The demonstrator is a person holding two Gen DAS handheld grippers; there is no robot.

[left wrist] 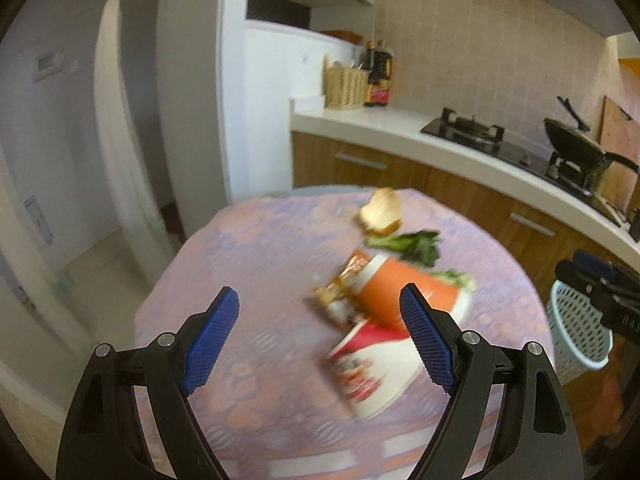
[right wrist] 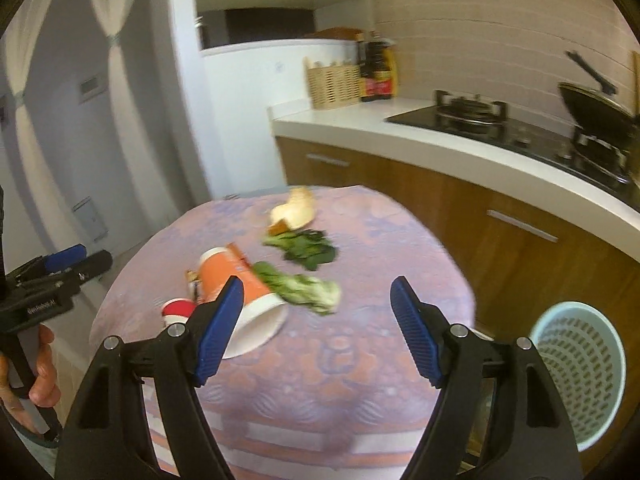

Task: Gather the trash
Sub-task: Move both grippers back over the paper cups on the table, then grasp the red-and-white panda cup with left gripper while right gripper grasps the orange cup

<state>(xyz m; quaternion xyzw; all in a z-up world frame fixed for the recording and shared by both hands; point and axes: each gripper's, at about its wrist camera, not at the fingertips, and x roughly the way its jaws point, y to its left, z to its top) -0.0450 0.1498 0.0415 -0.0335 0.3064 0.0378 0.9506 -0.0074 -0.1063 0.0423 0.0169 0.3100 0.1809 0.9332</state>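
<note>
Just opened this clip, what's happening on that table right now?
A person holds two handheld grippers over a round table with a purple patterned cloth. Both the left gripper and right gripper have open jaws and hold nothing. The trash lies uncollected: a tipped orange paper cup, a red-and-white paper cup, a snack wrapper, leafy greens and a bread piece. A pale blue perforated plastic bin stands beside the table.
</note>
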